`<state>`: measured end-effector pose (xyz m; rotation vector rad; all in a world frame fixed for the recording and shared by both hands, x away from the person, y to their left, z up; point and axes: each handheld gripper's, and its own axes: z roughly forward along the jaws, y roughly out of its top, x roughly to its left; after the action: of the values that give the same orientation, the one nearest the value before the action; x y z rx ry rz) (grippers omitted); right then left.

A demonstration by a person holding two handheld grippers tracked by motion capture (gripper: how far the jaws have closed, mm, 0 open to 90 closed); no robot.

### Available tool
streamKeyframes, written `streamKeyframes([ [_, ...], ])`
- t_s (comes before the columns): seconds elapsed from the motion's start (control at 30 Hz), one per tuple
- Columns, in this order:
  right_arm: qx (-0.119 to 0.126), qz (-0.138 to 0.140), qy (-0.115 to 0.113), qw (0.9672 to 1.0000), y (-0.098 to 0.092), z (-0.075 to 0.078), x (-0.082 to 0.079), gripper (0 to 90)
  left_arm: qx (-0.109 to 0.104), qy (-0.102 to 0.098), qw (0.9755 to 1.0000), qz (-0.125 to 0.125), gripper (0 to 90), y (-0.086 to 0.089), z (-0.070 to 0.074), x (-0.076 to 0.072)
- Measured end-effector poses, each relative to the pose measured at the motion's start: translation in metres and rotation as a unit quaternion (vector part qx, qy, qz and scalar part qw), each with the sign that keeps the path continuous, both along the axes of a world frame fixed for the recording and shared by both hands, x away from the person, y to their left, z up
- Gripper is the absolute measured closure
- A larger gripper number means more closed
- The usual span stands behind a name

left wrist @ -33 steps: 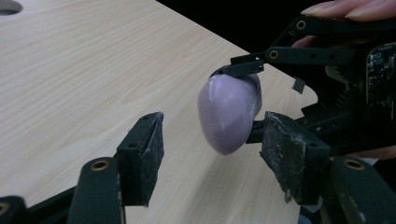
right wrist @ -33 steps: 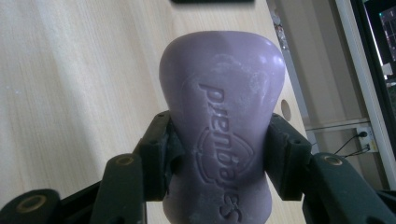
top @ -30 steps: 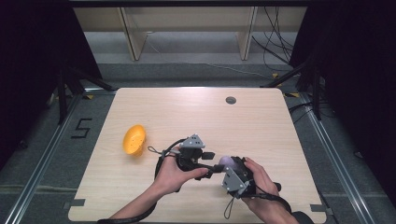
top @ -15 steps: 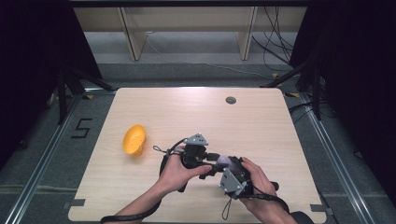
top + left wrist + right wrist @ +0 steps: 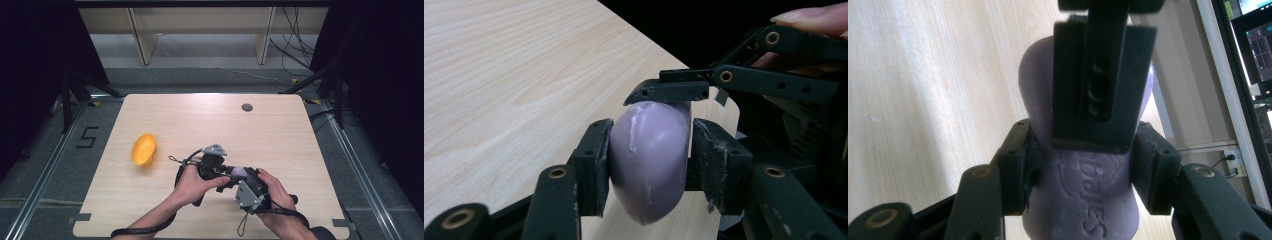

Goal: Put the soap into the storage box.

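A purple rounded object (image 5: 237,172) with raised lettering hangs just above the wooden table (image 5: 200,115) near its front edge, held between both grippers. My left gripper (image 5: 226,171) comes at it from the left. Its jaws have just been closing, and in the left gripper view its pads (image 5: 596,165) press on both sides of the purple object (image 5: 649,160). My right gripper (image 5: 244,176) is shut on the same object (image 5: 1083,210) from the other end. In the right gripper view one jaw of the left gripper lies across the object's front.
An orange, lemon-shaped object (image 5: 143,149) lies on the left part of the table. A dark round spot (image 5: 247,107) sits near the far edge. Light wooden shelving (image 5: 200,30) stands beyond the table, and cables lie on the floor at the back right.
My left gripper has edged right toward the right gripper and its jaws have closed onto the purple object. The right gripper has kept still with its grip unchanged.
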<state>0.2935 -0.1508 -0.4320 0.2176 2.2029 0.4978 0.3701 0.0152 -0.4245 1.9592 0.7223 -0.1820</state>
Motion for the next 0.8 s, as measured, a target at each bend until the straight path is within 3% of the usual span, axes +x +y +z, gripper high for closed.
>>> streamKeyframes([
  [0.13,-0.007,0.009,-0.008,0.9999,0.0003,0.0019,0.0001,50.2,-0.001,0.008,1.0,0.0,52.1,0.0003,-0.0002,0.0004],
  [0.5,0.007,0.003,0.001,1.0,0.0001,-0.0005,-0.0007,50.1,0.002,0.013,0.9999,-0.008,58.1,0.0026,0.0017,-0.0003],
  [0.53,0.0,0.008,-0.007,0.9999,0.0007,-0.0005,0.0001,50.0,0.004,0.01,0.9999,-0.01,58.3,0.0026,0.002,-0.0007],
  [0.7,0.014,-0.002,0.003,0.9999,0.0013,-0.0015,-0.0007,49.7,0.01,-0.003,0.9999,-0.004,58.7,0.0019,0.0038,-0.0033],
  [0.8,0.014,-0.008,0.006,0.9998,0.0015,0.0,0.0012,40.2,0.017,-0.02,0.9997,0.001,58.8,0.0005,0.0036,-0.0047],
])
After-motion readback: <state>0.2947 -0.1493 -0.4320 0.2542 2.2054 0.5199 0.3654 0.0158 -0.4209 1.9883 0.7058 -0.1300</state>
